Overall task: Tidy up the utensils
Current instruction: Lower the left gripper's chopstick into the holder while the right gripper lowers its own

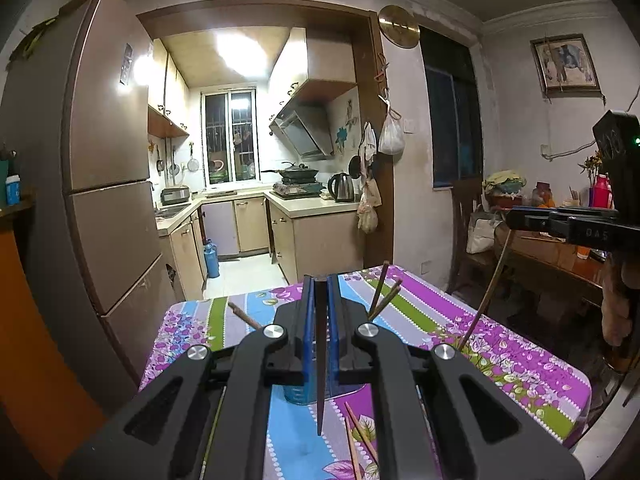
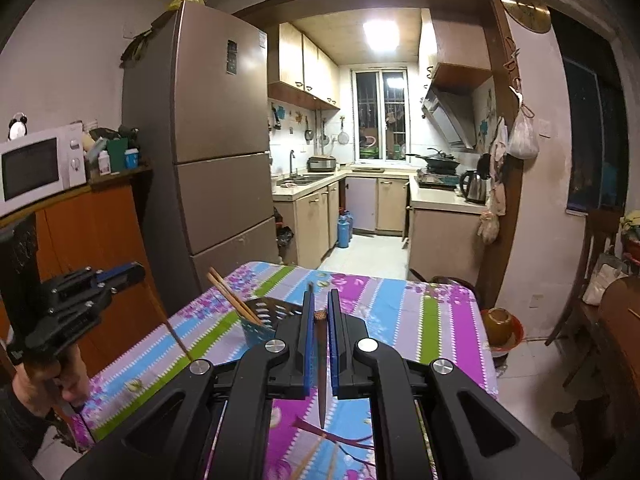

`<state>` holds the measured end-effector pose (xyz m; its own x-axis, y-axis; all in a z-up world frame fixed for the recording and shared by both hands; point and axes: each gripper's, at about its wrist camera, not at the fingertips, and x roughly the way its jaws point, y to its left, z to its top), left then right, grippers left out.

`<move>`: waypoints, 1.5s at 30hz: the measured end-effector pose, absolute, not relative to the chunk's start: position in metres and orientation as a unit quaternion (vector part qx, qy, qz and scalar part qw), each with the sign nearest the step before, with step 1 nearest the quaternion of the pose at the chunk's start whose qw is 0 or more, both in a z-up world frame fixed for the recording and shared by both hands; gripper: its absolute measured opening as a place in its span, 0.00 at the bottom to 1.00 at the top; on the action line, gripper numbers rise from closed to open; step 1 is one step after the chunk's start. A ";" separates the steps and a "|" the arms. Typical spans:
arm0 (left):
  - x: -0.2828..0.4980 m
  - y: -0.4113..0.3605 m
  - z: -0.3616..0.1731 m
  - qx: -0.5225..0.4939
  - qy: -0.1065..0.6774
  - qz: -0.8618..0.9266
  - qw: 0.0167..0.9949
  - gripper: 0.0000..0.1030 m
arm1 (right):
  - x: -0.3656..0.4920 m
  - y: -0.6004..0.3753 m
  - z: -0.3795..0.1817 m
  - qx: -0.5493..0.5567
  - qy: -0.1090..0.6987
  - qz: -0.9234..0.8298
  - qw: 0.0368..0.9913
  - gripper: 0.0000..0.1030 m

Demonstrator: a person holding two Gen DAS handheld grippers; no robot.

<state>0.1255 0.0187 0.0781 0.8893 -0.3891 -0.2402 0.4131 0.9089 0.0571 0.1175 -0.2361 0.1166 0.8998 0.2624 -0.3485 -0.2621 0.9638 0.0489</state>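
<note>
The blue holder left of centre holds chopsticks. Each gripper, left and right, clamps one dark chopstick; only the left view shows loose ones on the bench.

A bright ceiling light in the kitchen glares on the fridge, the near room stays dim, and fisheye distortion bends and darkens the edges.

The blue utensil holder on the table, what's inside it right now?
The blue utensil holder has at least two chopsticks leaning out of it. Its bottom is hidden by the right gripper, so anything lower can't be seen.
</note>
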 end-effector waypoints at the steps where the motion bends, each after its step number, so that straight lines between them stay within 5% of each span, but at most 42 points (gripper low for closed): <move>1: 0.127 0.018 0.082 0.052 0.112 -0.208 0.970 0.05 | 0.118 -0.233 0.121 -0.001 0.178 0.137 0.974 0.07; 26: 0.177 0.000 0.170 0.029 0.068 -0.202 0.977 0.05 | 0.178 -0.174 0.219 -0.001 0.144 0.175 0.974 0.07; 45: 0.259 -0.006 0.130 0.024 0.108 -0.192 0.975 0.05 | 0.273 -0.181 0.168 0.006 0.184 0.158 0.970 0.07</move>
